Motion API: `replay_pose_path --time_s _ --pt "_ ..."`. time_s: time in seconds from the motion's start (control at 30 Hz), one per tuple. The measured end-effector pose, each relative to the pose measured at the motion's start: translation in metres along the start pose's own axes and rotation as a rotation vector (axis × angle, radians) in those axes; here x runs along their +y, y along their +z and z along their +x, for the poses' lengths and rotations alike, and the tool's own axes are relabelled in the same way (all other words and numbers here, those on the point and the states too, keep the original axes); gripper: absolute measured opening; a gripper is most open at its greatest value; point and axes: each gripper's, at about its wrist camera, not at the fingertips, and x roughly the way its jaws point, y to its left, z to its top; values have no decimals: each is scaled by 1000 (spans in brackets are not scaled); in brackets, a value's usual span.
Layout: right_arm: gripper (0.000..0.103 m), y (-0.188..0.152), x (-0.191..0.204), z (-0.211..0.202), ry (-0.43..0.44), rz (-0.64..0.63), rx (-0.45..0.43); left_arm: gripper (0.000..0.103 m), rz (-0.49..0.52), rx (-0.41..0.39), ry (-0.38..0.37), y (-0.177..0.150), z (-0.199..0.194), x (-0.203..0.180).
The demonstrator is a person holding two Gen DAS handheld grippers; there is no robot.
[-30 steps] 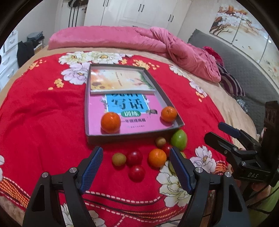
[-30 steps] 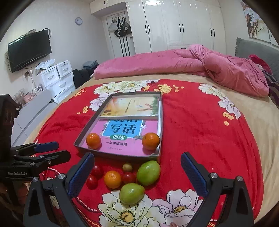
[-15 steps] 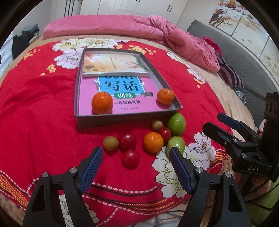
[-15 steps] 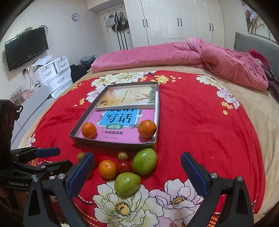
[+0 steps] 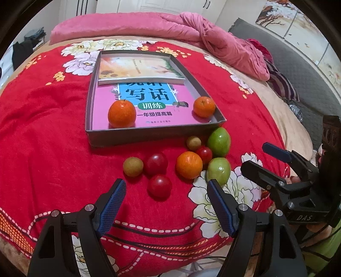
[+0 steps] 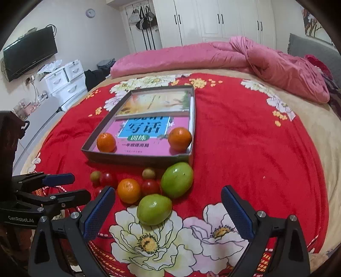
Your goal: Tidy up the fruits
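Note:
A shallow grey box [image 5: 149, 133] [image 6: 136, 157] lies on the red flowered blanket, lined with books, and holds two oranges [image 5: 122, 113] [image 5: 204, 106]. In front of the box lie loose fruits: a third orange [image 5: 188, 164] [image 6: 128, 190], two green fruits [image 5: 219, 141] [image 5: 218, 170] [image 6: 154, 209], red tomatoes [image 5: 159, 185] [image 5: 156, 164] and small brownish fruits [image 5: 133, 166]. My left gripper [image 5: 166, 191] hangs open just short of the nearest red tomato, nothing between its fingers. My right gripper [image 6: 168, 200] is open above the near green fruit, apart from it.
A rumpled pink quilt [image 6: 266, 61] lies along the far side of the bed. White drawers [image 6: 64, 81] and a wall television [image 6: 29, 53] stand to the left, wardrobes [image 6: 213, 19] behind. The blanket's front edge [image 5: 149, 266] is just below the grippers.
Both grippers have sunk and tipped downward toward the loose fruits, which now sit higher and larger in each view. Both stay open. No fruit has moved.

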Motion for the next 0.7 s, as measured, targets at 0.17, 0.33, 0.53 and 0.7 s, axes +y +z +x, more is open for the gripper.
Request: replay_pose_path --time_s 0.17,0.33,0.53,0.7 --pt "100 -5 2 6 1 -5 22 79 -1 13 -7 -1 4 1" --pt "100 -9 1 12 -4 -6 45 80 -5 19 -6 -1 7 2" --pt "100 -13 1 22 -9 -7 76 80 -3 24 -12 -1 10 3" --pt "100 -15 3 25 -6 -16 84 78 5 26 -14 -2 12 2"
